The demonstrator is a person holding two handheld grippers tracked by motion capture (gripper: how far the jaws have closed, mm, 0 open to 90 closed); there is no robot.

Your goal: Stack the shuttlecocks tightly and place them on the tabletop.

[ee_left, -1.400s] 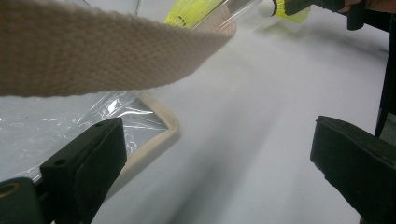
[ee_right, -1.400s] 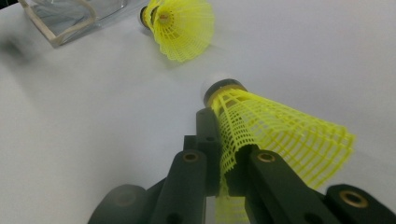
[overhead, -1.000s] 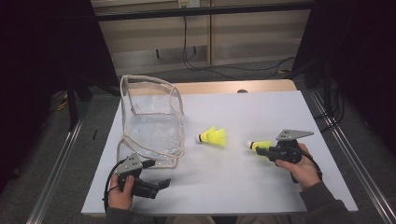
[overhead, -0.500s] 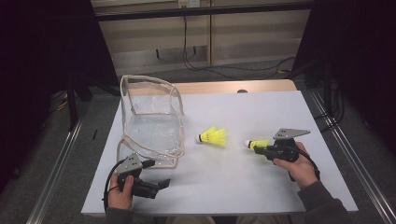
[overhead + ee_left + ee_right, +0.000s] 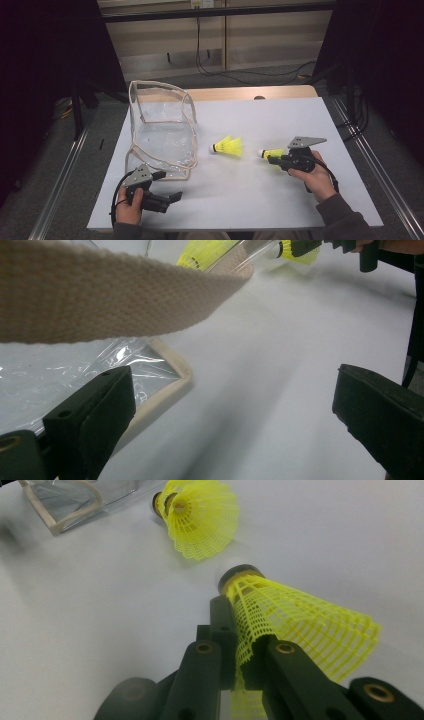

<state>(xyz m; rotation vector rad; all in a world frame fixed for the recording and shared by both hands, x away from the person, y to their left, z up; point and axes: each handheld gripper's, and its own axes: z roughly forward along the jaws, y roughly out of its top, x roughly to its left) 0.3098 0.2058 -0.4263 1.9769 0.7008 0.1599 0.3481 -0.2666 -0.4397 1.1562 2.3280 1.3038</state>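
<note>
My right gripper [image 5: 274, 156] is shut on the mesh skirt of a yellow shuttlecock [image 5: 269, 153], just above the white table [image 5: 280, 120] at right. Its cork points left. Up close, the jaws [image 5: 239, 630] pinch the netting of this shuttlecock [image 5: 305, 620]. A second yellow shuttlecock [image 5: 229, 147] lies loose on the table to its left, also seen ahead as a shuttlecock [image 5: 200, 515]. My left gripper [image 5: 167, 186] rests at the front left, open, beside a clear bag [image 5: 160, 130] with beige trim. Its jaws [image 5: 235, 420] stand wide with nothing between them.
The bag's beige strap [image 5: 110, 295] crosses close over the left gripper's camera, and the bag's trimmed edge [image 5: 170, 385] lies beside the left jaw. A wooden table strip [image 5: 235, 93] runs along the back. Metal rails [image 5: 370, 160] flank the table.
The right gripper has edged slightly left with its shuttlecock, toward the loose one. The left gripper has stayed put.
</note>
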